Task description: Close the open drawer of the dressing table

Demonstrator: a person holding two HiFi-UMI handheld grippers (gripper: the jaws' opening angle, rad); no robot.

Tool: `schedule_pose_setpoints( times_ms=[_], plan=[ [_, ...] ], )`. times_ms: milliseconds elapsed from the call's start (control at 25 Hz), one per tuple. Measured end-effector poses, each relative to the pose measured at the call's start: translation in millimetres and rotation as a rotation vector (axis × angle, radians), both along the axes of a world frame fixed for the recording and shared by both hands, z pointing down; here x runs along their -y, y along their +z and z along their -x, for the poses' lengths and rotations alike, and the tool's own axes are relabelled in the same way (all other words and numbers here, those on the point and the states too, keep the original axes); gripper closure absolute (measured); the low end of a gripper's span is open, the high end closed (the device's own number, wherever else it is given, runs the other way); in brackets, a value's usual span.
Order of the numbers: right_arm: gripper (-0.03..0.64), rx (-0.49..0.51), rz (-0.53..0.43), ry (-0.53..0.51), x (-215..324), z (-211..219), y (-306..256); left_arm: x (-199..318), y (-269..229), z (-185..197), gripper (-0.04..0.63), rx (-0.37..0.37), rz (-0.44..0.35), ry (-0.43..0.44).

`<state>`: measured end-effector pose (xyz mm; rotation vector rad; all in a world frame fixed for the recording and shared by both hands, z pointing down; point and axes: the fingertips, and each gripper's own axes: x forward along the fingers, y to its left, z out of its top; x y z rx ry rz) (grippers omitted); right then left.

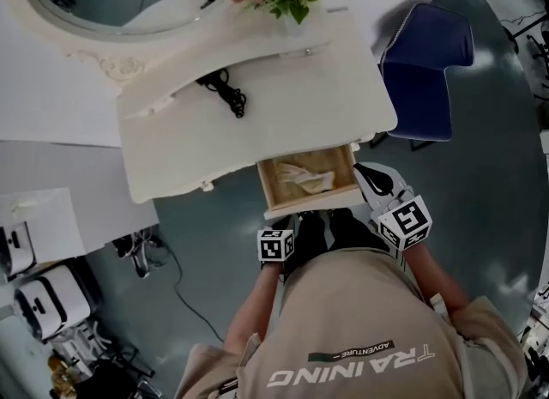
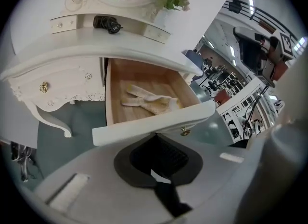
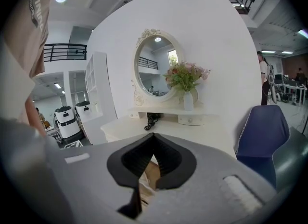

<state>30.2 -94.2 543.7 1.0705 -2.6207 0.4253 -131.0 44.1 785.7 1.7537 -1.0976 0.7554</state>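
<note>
— Where's the drawer?

— The drawer (image 2: 144, 127) is pulled out of the dressing table (image 1: 197, 144) at its 5 o'clock corner, with a pale glove-like cloth (image 2: 149, 101) lying inside.

— And the tongs?

— Both are clenched on nothing. The left gripper (image 2: 155, 135) sits at the front panel's 6 o'clock, tips just at it (blunt closed jaws suit a push, I'd judge). The right gripper (image 3: 153, 135) hangs at the drawer's 4 o'clock, idle.

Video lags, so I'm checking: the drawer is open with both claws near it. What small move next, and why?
Probably nudge the left claw forward against the drawer front to start it sliding in. The claw is shut, its tips sit right at that white panel, and the drawer stands well out.
</note>
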Motion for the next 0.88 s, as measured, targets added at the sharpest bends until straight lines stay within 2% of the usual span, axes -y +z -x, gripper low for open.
schedule_pose_setpoints(
  times_ms=[320, 720, 880],
  plan=[
    [0.614, 0.006, 0.002, 0.036, 6, -7, 1, 6, 9, -1, 0.577, -0.050, 0.048, -0.051],
    [0.614, 0.004, -0.018, 0.035, 9, 3, -4, 26, 10, 5, 0.577, -0.059, 0.044, -0.069],
    [0.614, 0.005, -0.029, 0.070, 13, 5, -7, 40, 9, 8, 0.577, -0.054, 0.032, -0.067]
  ],
)
